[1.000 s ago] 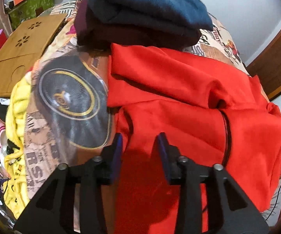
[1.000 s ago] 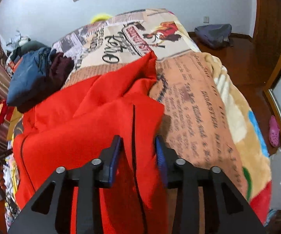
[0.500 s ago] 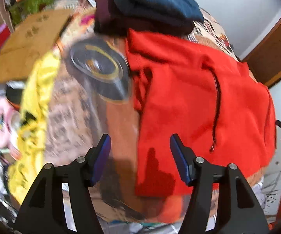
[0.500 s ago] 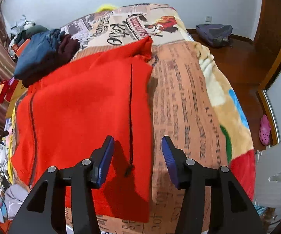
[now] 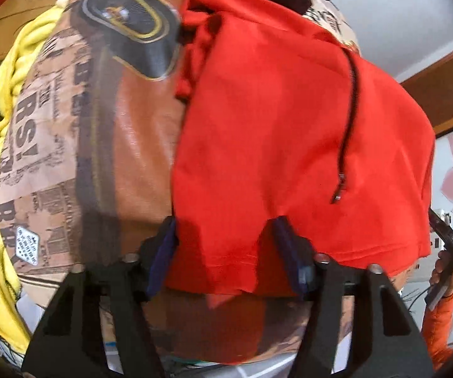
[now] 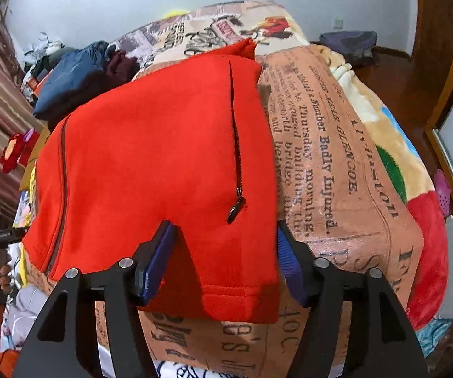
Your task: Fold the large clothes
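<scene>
The red fleece zip garment (image 6: pixel 150 163) is spread flat on the newspaper-print plush blanket (image 6: pixel 330 170) covering the bed, its long axis running from the near bed edge toward the far wall. Its hem hangs over the near edge, and a raised corner (image 6: pixel 245 45) points away at the far end. Two dark zippers are seen on it: one (image 6: pixel 237 145) along the right side with its pull lying loose, another (image 6: pixel 62 189) down the left side. The fabric is smooth, with few creases.

The left gripper (image 5: pixel 224 250) is held wide open at the garment's near left corner, the hem lying between its blue pads (image 5: pixel 160 261) but unclamped. The right gripper (image 6: pixel 224 252) is likewise spread open astride the near right corner, gripping nothing.

Compared with a second ago, both claws have been opened wider and drawn back to the hem, and the bunched folds have been flattened out.

A folded dark blue and maroon clothes pile (image 6: pixel 78 75) rests beyond the garment.
</scene>
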Motion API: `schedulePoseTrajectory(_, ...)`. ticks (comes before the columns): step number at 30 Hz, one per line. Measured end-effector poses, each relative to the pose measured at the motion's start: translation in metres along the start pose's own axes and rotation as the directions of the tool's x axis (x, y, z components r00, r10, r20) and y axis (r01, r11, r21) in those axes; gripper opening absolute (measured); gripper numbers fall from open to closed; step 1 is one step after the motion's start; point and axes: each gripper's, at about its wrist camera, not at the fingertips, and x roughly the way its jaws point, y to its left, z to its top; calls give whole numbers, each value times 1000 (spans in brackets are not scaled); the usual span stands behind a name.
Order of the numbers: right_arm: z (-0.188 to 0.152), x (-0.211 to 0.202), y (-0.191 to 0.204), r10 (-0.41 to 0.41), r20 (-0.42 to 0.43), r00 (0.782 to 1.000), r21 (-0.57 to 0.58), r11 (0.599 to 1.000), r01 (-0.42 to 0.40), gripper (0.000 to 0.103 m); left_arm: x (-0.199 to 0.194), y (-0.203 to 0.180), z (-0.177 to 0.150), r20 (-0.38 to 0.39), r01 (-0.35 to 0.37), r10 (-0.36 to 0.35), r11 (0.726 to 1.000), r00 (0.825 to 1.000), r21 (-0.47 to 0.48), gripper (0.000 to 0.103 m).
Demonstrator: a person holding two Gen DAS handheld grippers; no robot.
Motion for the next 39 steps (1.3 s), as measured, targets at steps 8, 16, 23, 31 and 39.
schedulePoseTrajectory(8,19,-15,1,87,25,996,54,995,-88,12,-21,-41,10,47,75,-78,994,996,78,9)
schedulePoseTrajectory(16,69,-60,21,204,158,966,14,978,-209,11,-108,-80,55,270,182,-214,973,939,141,9)
schedulePoseTrajectory(23,128,-80,30,210,344,915,21,973,-231,11,-167,-77,112,479,159,-206,978,853,138,9)
schedulePoseTrajectory(31,185,-16,26,122,300,946,95,983,-157,11,-109,-71,195,474,-14,-12,999,880,52,9)
schedulePoseTrajectory(39,211,22,13,67,242,968,157,982,-107,17,-44,-52,231,359,-183,172,983,917,-4,14)
